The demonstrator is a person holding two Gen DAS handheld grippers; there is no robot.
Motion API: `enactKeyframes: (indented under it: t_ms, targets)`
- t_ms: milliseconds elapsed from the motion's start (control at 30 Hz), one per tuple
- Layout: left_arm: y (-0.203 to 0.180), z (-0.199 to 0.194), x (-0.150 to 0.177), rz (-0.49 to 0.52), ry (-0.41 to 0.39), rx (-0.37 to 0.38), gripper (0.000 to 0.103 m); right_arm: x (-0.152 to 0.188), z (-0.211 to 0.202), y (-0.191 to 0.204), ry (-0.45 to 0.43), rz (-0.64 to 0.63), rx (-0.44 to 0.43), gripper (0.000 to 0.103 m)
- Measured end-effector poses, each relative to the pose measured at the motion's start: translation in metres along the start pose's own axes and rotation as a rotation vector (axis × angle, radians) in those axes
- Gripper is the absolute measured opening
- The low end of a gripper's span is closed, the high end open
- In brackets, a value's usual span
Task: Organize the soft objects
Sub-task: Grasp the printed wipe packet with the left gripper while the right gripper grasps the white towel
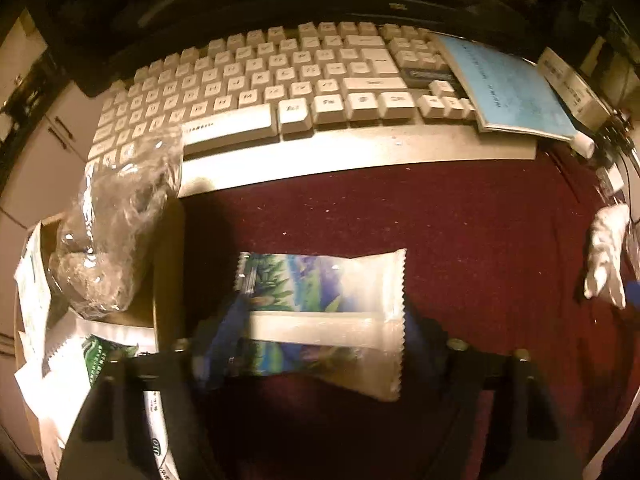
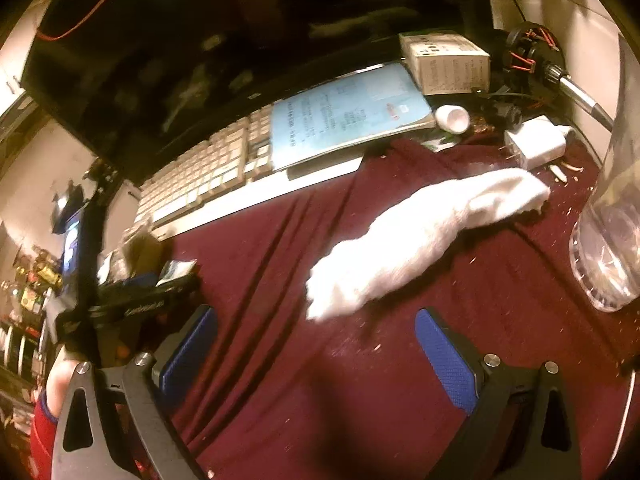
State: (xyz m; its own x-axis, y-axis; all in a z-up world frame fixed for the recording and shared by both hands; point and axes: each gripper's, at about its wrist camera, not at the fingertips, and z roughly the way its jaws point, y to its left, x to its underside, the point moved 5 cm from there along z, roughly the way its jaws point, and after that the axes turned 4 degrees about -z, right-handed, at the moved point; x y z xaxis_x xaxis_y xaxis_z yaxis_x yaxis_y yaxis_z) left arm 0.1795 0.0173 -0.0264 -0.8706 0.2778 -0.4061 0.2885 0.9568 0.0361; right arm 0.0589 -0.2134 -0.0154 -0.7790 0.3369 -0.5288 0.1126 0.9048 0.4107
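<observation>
Maroon cloth (image 2: pixel 328 400) under spread right gripper (image 2: pixel 316 356), white sock (image 2: pixel 420 236) just ahead.

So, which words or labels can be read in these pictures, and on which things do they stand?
"Fn": probably, on a key of the keyboard.
Monitor logo: too blurred to read.
Blue booklet: print too small.
Cardboard box: print too small.
Printed packet in the left gripper: no legible words.

Booklet (image 1: pixel 516 88) on keyboard (image 1: pixel 280 88), sock (image 2: pixel 424 236) right of packet (image 1: pixel 320 312)
</observation>
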Motion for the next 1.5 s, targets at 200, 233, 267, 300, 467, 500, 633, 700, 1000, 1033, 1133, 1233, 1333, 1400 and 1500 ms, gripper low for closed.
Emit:
enactKeyframes:
  t_ms: [200,233,267,300,467,500,633,700,1000,1033,1133,1233,1333,1400,1500]
  targets:
    - [-0.012,-0.013,0.009,0.026,-0.034,0.043,0.050,-0.014,0.009,-0.016,-0.007,0.047,0.034,0.101]
    - [-0.015,-0.018,0.012,0.029,-0.037,0.048,0.047,-0.016,0.011,-0.018,-0.009,0.053,0.039,0.101]
    - [-0.017,-0.021,0.015,0.028,-0.037,0.069,0.047,-0.017,0.012,-0.019,-0.009,0.056,0.045,0.101]
    - [-0.019,-0.024,0.018,0.023,-0.037,0.093,0.046,-0.019,0.015,-0.020,-0.008,0.054,0.050,0.101]
    - [-0.030,-0.039,0.043,0.011,-0.041,0.195,0.045,-0.022,0.028,-0.022,0.006,0.053,0.074,0.090]
    - [-0.033,-0.042,0.048,0.010,-0.040,0.223,0.045,-0.022,0.031,-0.022,0.014,0.055,0.080,0.086]
    - [-0.042,-0.054,0.070,0.013,-0.046,0.306,0.044,-0.021,0.041,-0.026,0.031,0.055,0.108,0.072]
    - [-0.043,-0.058,0.079,0.004,-0.051,0.336,0.044,-0.021,0.042,-0.026,0.026,0.035,0.133,0.058]
    - [-0.036,-0.076,0.090,-0.044,-0.117,0.385,0.032,-0.012,0.031,-0.011,-0.012,-0.059,0.105,0.024]
    - [-0.035,-0.077,0.089,-0.045,-0.126,0.386,0.030,-0.010,0.028,-0.007,-0.021,-0.076,0.106,0.024]
    - [-0.033,-0.079,0.089,-0.059,-0.140,0.389,0.027,0.000,0.014,0.010,-0.058,-0.141,0.107,0.024]
    - [-0.031,-0.083,0.087,-0.071,-0.164,0.385,0.022,0.009,0.010,0.023,-0.055,-0.155,0.069,0.024]
    - [-0.026,-0.091,0.084,-0.088,-0.189,0.390,0.018,0.015,0.010,0.031,-0.039,-0.159,0.039,0.024]
    - [-0.022,-0.095,0.083,-0.102,-0.200,0.395,0.017,0.017,0.011,0.035,-0.035,-0.167,0.033,0.024]
    - [-0.018,-0.099,0.082,-0.123,-0.203,0.413,0.015,0.018,0.011,0.039,-0.033,-0.174,0.026,0.024]
